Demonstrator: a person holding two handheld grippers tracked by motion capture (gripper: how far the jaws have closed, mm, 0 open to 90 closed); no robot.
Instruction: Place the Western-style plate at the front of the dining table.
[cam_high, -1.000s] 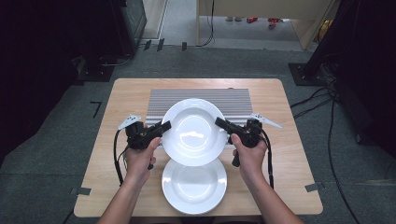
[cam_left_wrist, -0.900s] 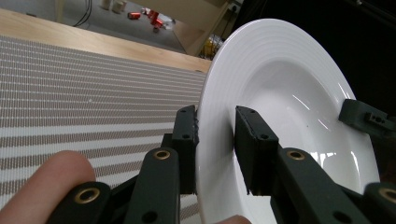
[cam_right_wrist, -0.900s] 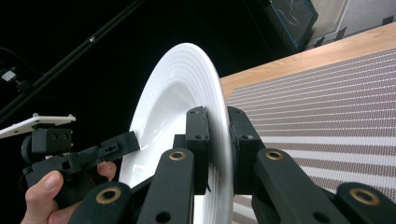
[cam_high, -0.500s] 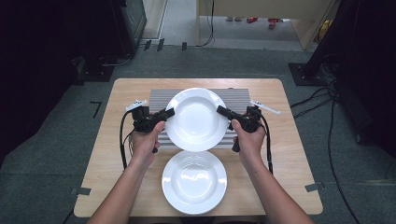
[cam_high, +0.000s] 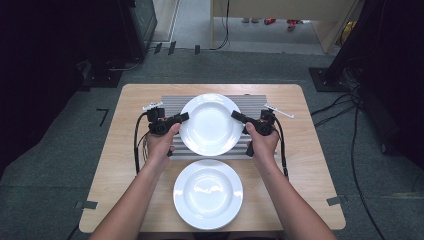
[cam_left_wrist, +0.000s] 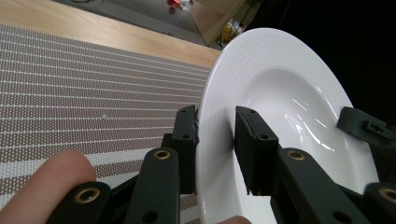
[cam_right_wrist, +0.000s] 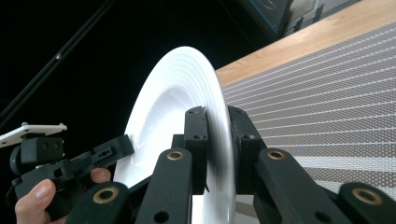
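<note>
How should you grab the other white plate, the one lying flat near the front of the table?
Take the front plate by its wide flat rim, from the left and right sides, one jaw over the rim and one under. It lies flat, with bare table at both sides. The lifted plate is held that way, with the left gripper and right gripper shut on opposite edges.

High view overhead, gripper views close, all sharing the plate
</note>
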